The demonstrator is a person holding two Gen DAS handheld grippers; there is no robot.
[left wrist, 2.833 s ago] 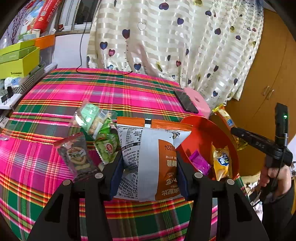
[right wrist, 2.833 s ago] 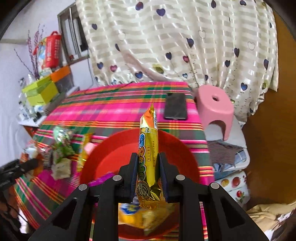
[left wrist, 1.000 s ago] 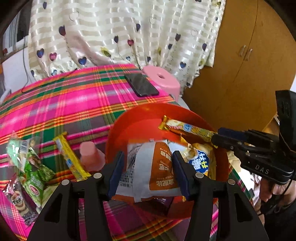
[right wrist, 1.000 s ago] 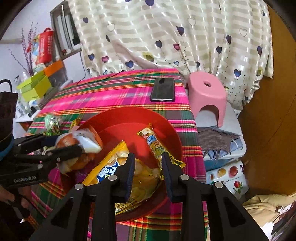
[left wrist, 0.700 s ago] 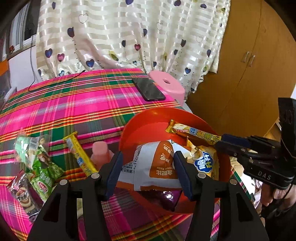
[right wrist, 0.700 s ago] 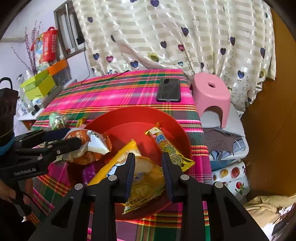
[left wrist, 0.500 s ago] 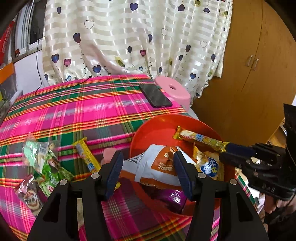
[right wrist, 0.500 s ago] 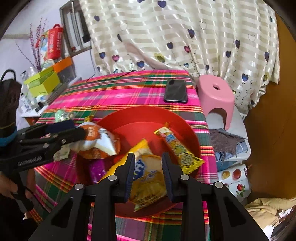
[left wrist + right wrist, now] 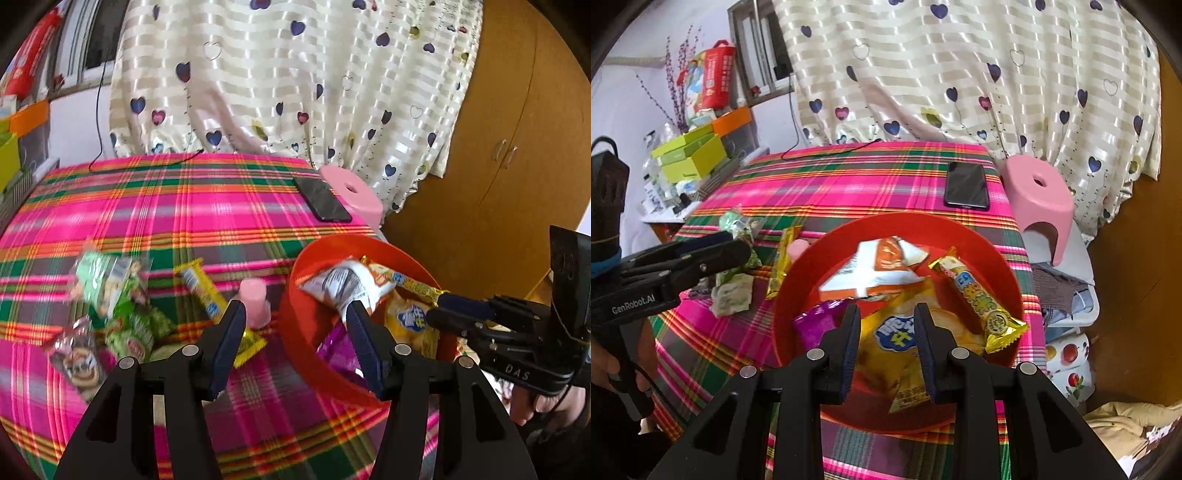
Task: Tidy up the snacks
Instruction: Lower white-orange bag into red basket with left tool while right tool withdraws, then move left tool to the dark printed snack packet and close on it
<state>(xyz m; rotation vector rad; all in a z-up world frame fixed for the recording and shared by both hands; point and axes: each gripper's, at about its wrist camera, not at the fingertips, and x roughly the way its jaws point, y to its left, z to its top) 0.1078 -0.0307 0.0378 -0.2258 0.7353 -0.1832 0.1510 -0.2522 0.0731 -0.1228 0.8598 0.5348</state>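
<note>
A red bowl sits near the right edge of the plaid table. In it lie a white-and-orange chip bag, a long yellow wafer pack, a yellow snack bag and a purple packet. My left gripper is open and empty, at the bowl's left rim. My right gripper is open and empty above the bowl's near side. Left of the bowl lie a yellow bar, a pink jelly cup and green packets.
A black phone lies at the table's far right corner. A pink stool stands beyond the edge. Green and orange boxes are stacked at the far left. A wooden cupboard is at the right.
My left gripper carried the chip bag over the bowl, let it go there, and drew back to the left. My right gripper released the yellow wafer pack into the bowl.
</note>
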